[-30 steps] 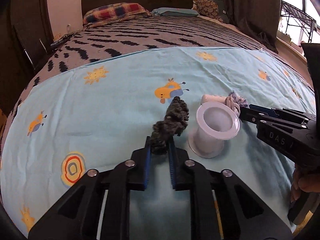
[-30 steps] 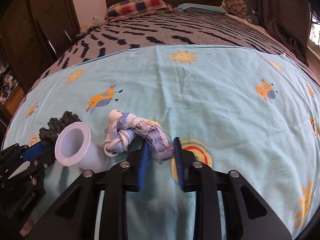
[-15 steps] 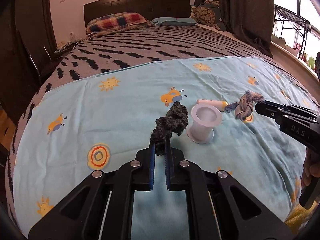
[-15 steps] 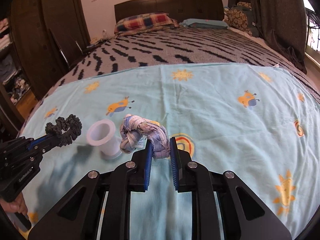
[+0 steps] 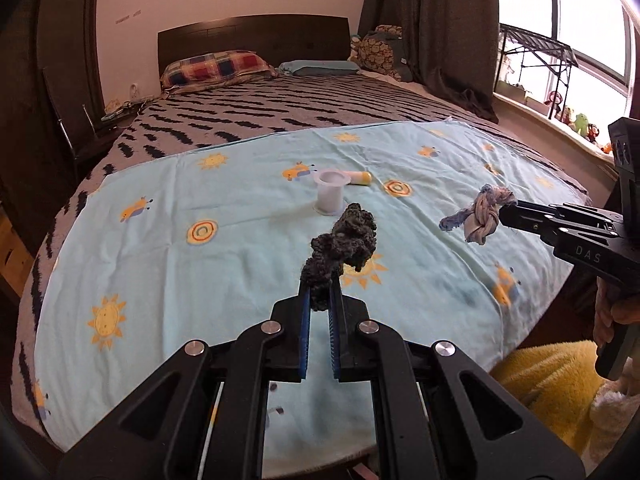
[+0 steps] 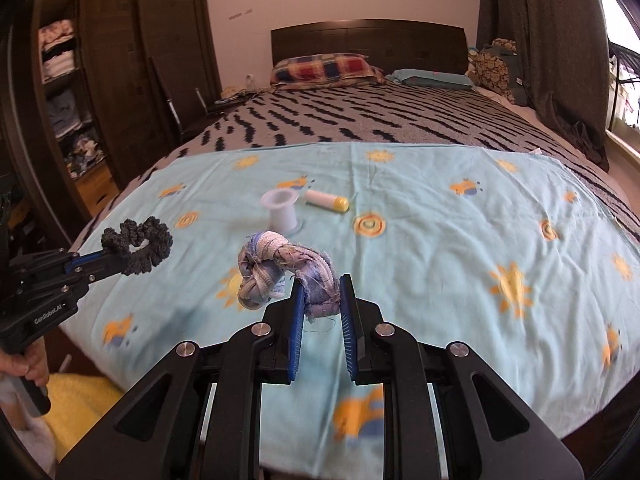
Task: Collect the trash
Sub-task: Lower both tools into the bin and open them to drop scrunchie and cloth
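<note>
Pinching scrunchie (image 5: 340,248) – left tongs (image 5: 319,304); right tongs (image 6: 320,300) – rag (image 6: 280,268).

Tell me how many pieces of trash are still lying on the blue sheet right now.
2. A white plastic spool stands near the sheet's middle, and a white tube with a yellow cap lies just beside it. The dark scrunchie and the knotted blue rag are lifted off it. Nothing else shows.

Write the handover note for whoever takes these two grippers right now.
Left gripper: shut on the dark grey knitted scrunchie, held above the bed.
Right gripper: shut on the knotted blue and white rag, also off the light blue printed sheet.
Done: both are picked up.
Left: drop them off; no bin is in view. The white plastic spool and white yellow-capped tube remain on the sheet.
</note>
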A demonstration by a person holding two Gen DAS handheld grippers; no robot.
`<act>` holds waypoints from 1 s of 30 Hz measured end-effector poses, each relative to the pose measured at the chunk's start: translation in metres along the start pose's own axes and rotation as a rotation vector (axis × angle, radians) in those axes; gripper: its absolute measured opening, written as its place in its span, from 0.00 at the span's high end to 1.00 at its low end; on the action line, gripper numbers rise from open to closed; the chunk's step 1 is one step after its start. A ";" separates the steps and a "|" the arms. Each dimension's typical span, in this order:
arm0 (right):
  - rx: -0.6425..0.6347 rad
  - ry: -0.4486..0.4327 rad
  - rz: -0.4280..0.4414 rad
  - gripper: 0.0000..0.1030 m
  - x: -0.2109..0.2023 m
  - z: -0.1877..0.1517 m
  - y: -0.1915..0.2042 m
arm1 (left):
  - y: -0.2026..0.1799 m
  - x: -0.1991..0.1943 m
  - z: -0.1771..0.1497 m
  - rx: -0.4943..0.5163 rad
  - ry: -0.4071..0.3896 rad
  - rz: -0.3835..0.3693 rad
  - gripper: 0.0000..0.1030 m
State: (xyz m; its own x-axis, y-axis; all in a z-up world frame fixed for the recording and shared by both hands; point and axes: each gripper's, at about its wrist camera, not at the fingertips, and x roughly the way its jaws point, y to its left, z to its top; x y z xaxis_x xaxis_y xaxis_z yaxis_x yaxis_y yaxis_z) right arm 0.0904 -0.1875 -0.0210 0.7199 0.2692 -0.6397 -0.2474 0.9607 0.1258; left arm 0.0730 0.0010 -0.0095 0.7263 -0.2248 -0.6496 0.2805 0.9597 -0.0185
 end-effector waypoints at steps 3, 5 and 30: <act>-0.013 0.007 0.008 0.82 -0.015 -0.024 0.006 | -0.011 -0.016 -0.027 0.015 0.001 -0.021 0.93; -0.014 0.020 0.015 0.82 -0.022 -0.042 0.010 | -0.018 -0.024 -0.046 0.021 0.019 -0.047 0.93; 0.149 0.460 0.030 0.82 0.041 -0.221 0.024 | -0.054 0.054 -0.211 -0.039 0.506 -0.195 0.93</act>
State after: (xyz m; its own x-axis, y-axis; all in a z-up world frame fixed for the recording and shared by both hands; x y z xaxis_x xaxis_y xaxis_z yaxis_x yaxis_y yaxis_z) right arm -0.0292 -0.1679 -0.2113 0.3440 0.2717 -0.8988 -0.1443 0.9611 0.2353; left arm -0.0351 -0.0271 -0.2043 0.2670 -0.2996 -0.9159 0.3492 0.9159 -0.1978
